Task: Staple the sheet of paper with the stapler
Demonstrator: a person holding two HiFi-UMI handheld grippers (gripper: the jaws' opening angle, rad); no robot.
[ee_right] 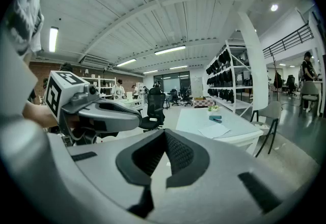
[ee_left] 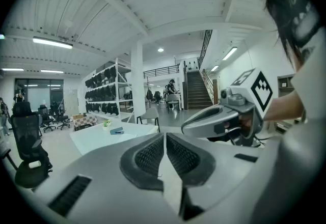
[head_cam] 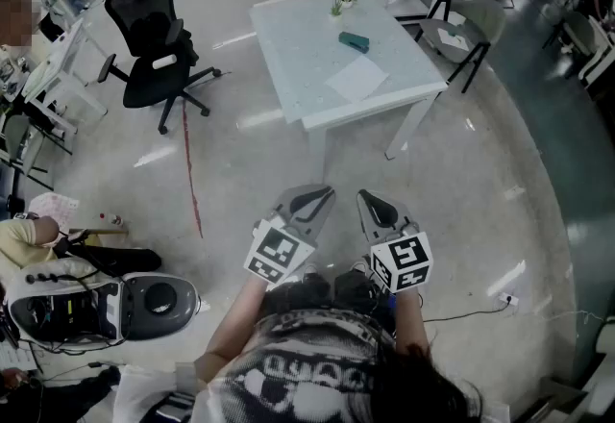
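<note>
A white sheet of paper [head_cam: 357, 80] lies on the pale glass-topped table [head_cam: 288, 37] far ahead of me, with a teal stapler [head_cam: 354, 41] just beyond it. Both grippers are held close to my body, well short of the table. My left gripper [head_cam: 317, 195] and right gripper [head_cam: 371, 204] point toward the table side by side, both shut with nothing between the jaws. In the left gripper view the jaws [ee_left: 165, 139] meet, and the stapler [ee_left: 117, 131] shows small on the table. The right gripper view shows its closed jaws [ee_right: 164, 137], the paper [ee_right: 214, 130] and the stapler [ee_right: 216, 119].
A small potted plant [head_cam: 342, 2] stands at the table's far edge. A black office chair [head_cam: 154, 41] is left of the table, a grey chair [head_cam: 471, 27] right of it. Equipment [head_cam: 115, 306] and a seated person [head_cam: 29, 238] are on the floor at lower left.
</note>
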